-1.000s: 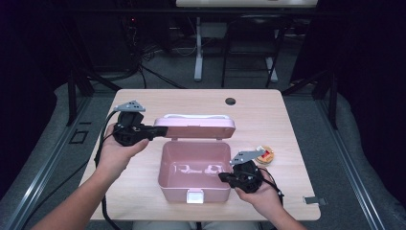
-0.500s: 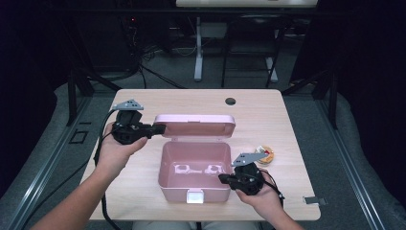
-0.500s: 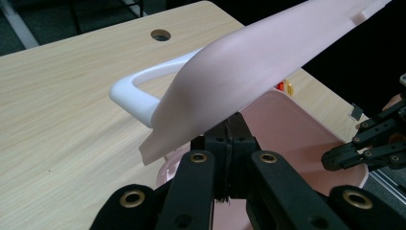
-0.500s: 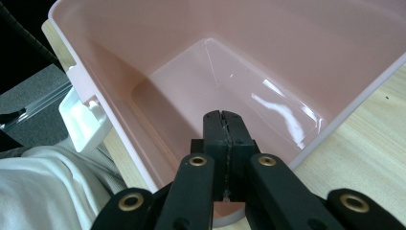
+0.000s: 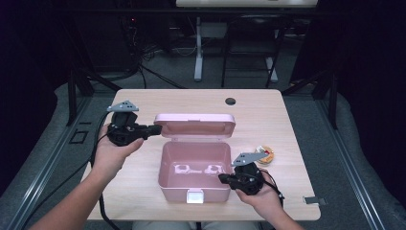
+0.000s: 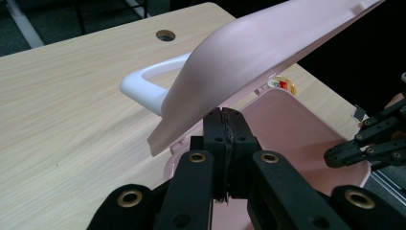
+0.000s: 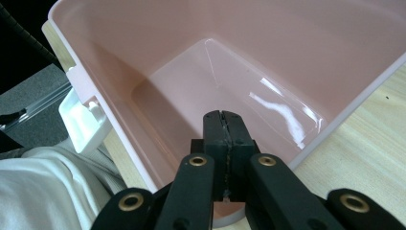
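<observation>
left hand-held gripper (image 5: 155, 129) closed beside lid (image 5: 195, 126); pink box (image 5: 195, 165) open.

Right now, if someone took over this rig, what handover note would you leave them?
Left gripper: shut, tips at the left edge of the raised lid, holding nothing.
Right gripper: shut, at the right front rim of the pink box, over its inside.
Done: the box is open and looks empty.
Small round item lies on the table right of the box.
Left: probably put it in and close the lid.
</observation>
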A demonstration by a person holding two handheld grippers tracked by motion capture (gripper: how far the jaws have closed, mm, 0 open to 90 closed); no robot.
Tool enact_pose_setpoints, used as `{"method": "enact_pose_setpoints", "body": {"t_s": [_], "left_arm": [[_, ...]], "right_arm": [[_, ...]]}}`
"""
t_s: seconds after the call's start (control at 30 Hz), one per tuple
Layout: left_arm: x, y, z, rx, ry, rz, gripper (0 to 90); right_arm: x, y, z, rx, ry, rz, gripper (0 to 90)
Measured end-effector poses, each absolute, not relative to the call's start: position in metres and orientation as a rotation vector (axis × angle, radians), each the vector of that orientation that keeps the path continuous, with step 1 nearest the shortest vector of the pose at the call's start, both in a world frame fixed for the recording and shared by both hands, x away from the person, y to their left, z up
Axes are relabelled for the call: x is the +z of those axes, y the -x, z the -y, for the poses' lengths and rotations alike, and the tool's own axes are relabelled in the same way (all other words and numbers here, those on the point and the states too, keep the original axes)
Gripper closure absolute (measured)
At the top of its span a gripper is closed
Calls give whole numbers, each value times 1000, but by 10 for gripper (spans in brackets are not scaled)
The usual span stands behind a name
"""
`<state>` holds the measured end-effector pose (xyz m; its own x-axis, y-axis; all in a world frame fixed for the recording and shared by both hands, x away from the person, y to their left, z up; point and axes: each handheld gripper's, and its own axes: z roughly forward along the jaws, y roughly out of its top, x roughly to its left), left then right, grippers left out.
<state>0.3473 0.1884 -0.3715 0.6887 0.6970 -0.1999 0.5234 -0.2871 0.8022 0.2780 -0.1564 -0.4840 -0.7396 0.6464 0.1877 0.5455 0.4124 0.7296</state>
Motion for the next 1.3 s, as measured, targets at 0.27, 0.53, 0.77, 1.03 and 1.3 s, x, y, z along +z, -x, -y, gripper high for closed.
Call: {"method": "enact_pose_setpoints", "body": {"t_s": [0.27,0.53,0.77,1.03,1.3], "left_arm": [[-373,-347,-195,247,-1963,-955,885],[-375,-349,-195,353,-1944,-1002,681],[-377,-362,-186,389,-1911,-988,778],[-375,-369,-182,466,-1924,-1020,848],[-375,-378,-180,467,-1916,-1048,860]], "right_arm": [[-484,-278,157,1242,-1076,-2533,900],[-484,-278,157,1246,-1083,-2532,900],[-485,-278,157,1254,-1083,-2530,900],[-486,-277,158,1270,-1076,-2522,900],[-486,-277,158,1274,-1076,-2520,900]]}}
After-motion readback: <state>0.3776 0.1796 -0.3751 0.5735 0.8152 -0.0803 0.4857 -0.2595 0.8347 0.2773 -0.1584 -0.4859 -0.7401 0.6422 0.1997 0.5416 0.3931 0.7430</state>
